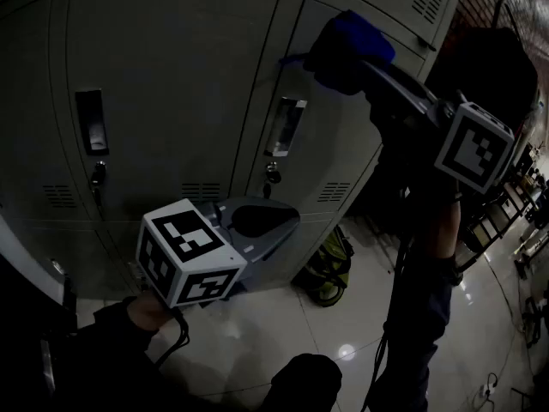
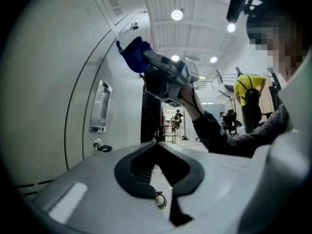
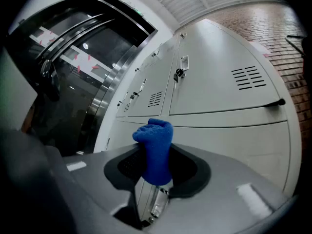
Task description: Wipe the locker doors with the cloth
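Left gripper [image 1: 262, 217] held low and near, in front of the lower locker doors [image 1: 163, 75], apart from them. Claw pressed together, nothing in it [image 2: 157, 145]. Left door: dark handle recess [image 1: 91, 120], lock below it. Right gripper [image 1: 347, 54] raised high at the upper right of the second door. Claw pinches a bunched blue cloth [image 3: 156, 150], the wad sticking out past the tips toward the door face [image 1: 360, 34]; contact with the door unclear. Yellow-green bag [image 1: 330, 273] on the glossy floor [image 1: 283, 324], at the lockers' right end.
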`<state>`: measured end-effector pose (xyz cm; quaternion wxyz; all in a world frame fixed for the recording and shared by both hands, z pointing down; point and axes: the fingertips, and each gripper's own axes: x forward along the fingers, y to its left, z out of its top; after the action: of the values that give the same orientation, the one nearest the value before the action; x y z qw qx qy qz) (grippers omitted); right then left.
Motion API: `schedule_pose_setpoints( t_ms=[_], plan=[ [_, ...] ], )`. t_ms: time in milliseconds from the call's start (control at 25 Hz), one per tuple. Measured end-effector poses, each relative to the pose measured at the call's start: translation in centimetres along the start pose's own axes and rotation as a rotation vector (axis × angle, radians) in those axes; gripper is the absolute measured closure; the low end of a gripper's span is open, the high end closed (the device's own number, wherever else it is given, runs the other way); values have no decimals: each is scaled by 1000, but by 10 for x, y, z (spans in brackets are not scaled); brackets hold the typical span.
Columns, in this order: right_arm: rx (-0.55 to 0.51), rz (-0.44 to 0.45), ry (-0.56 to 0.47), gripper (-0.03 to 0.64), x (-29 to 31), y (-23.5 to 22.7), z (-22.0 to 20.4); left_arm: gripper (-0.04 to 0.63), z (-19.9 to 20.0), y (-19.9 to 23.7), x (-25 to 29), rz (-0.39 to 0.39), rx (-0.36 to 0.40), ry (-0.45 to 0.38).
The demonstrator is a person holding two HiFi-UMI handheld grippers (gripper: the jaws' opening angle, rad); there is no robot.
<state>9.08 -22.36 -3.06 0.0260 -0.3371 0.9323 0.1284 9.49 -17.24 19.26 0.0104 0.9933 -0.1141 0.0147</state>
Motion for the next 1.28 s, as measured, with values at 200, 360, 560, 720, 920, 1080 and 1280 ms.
schedule_pose_setpoints(
  t_ms=[200,360,560,720,920,1080,1280],
  plan=[
    [-5,33,19,491,31,1,7,615,-10,-1,-4,-11,-14,12],
    [33,29,44,491,44,-11,5,615,-11,1,-6,-6,-15,11],
    [71,0,55,491,35,-31,3,615,-13,-1,-3,-10,-16,15],
    [93,-54,54,491,16,-53,1,615,-16,-3,2,-15,-19,25],
    [113,-136,54,491,-18,-87,-6,615,-22,-4,8,-18,-26,40],
    [139,-220,56,491,-51,-121,-10,615,-24,-6,13,-21,-28,49],
    [159,-321,58,491,-90,-162,-13,615,-27,-7,17,-21,-31,56]
  ],
)
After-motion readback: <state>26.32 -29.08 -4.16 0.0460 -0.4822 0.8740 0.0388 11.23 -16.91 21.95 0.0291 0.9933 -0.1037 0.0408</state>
